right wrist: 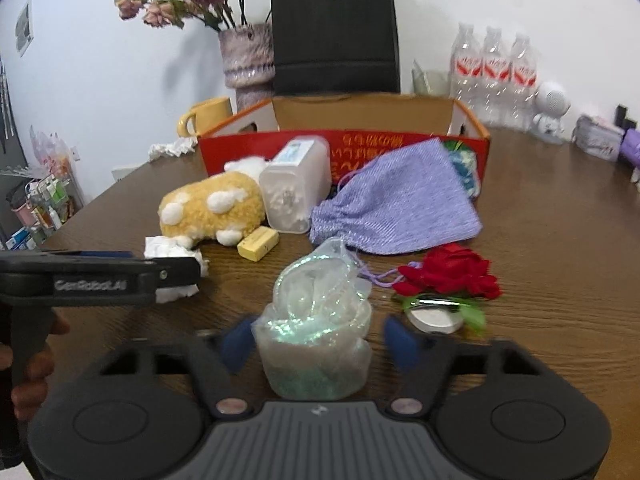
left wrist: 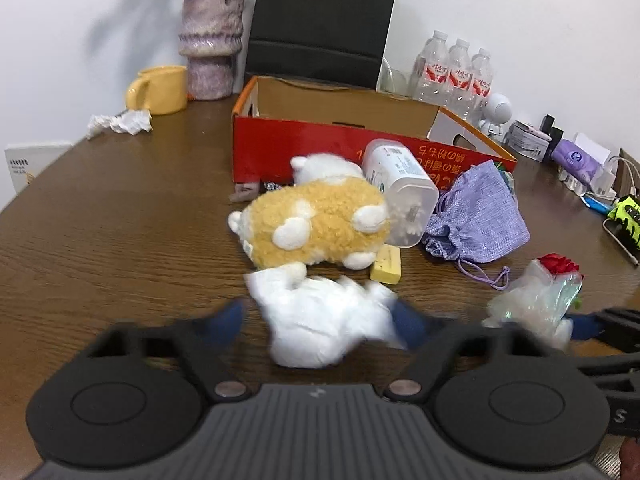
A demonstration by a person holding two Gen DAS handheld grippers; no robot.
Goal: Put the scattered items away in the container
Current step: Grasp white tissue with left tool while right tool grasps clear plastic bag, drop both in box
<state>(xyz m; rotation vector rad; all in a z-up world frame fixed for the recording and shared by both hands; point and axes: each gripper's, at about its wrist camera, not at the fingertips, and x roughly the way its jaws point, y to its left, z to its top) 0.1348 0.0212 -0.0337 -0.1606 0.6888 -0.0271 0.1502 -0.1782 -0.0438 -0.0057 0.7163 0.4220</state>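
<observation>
A red cardboard box [left wrist: 280, 140] with an open top stands at the back of the wooden table; it also shows in the right wrist view [right wrist: 476, 128]. In front lie a yellow plush toy [left wrist: 316, 220], a clear plastic jar [left wrist: 400, 188], a purple drawstring pouch [left wrist: 480, 216], a yellow eraser block [left wrist: 386, 266] and a red fabric rose [right wrist: 448, 272]. My left gripper [left wrist: 320, 320] is open around a crumpled white tissue [left wrist: 324, 320]. My right gripper [right wrist: 320, 344] is open around a clear iridescent plastic bag [right wrist: 316, 336].
A yellow mug [left wrist: 160, 88], a vase [left wrist: 210, 40], a black bag [left wrist: 320, 24], water bottles [left wrist: 452, 68] and small clutter stand along the back and right. Another crumpled tissue [left wrist: 120, 122] lies at the left. A round white lid [right wrist: 436, 320] lies under the rose.
</observation>
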